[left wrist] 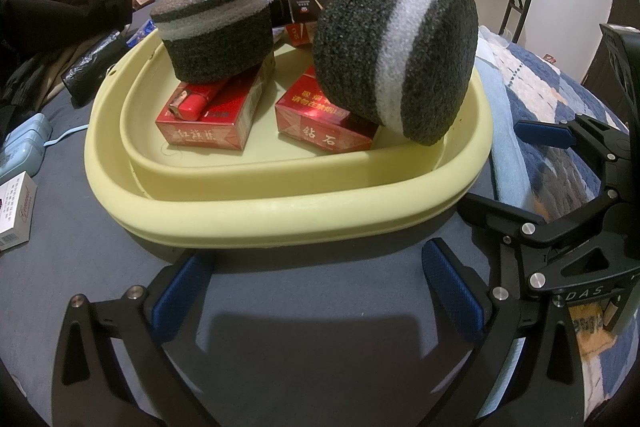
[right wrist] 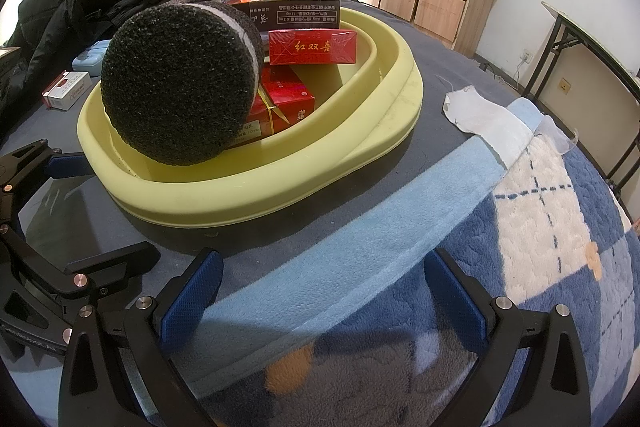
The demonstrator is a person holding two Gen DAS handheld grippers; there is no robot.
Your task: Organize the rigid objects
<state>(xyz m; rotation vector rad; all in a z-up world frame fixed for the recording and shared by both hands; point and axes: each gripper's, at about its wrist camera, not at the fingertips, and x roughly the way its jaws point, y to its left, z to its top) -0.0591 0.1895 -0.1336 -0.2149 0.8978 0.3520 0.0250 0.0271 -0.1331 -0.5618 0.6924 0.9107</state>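
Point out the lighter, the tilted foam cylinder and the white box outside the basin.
lighter point(left wrist: 196, 103): left wrist view, middle of its red body.
tilted foam cylinder point(left wrist: 394, 57): left wrist view, on its white band.
white box point(left wrist: 14, 213): left wrist view, its top face at the frame's left edge.

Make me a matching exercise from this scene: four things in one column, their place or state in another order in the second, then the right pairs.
Things:
1. tilted foam cylinder
2. upright foam cylinder
3. red lighter
4. white pack

Places or states:
A. lies on the bed outside the yellow basin
B. leans on a red box, flat end towards the basin's rim
C. stands on a red box at the basin's left
D. lies on top of a red box, beside a foam cylinder's base

Pairs: 1-B, 2-C, 3-D, 4-A
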